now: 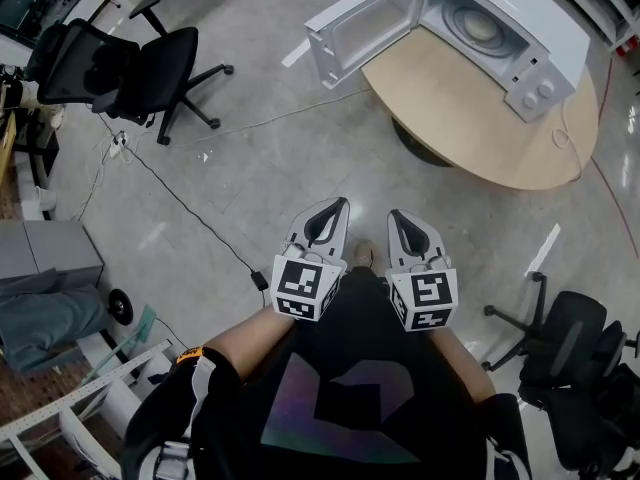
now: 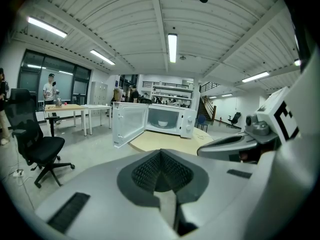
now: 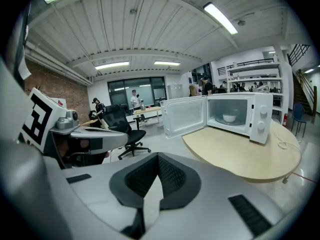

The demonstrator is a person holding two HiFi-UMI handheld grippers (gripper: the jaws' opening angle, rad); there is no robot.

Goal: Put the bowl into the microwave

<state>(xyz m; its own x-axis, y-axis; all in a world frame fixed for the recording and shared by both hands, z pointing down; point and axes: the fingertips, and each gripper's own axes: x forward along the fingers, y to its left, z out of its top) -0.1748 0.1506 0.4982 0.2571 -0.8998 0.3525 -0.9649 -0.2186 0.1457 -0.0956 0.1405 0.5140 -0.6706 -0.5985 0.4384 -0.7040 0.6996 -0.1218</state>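
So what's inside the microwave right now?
One white bowl sits in the cavity of the microwave, whose door is open. The bowl's own wall hides whether anything is in it.

Hand tools, left gripper (image 1: 333, 206) and right gripper (image 1: 397, 216): light grey plastic shells tapering to points, black ribbed pads (image 2: 147, 171) inside. White cube (image 1: 305, 288) with black square markers on each. Black short-sleeved shirt (image 1: 360, 318), shimmery grey chest graphic (image 1: 300, 413).

Head view steeply down; both gripper views level, side by side, well back from the shared microwave (image 1: 540, 23).
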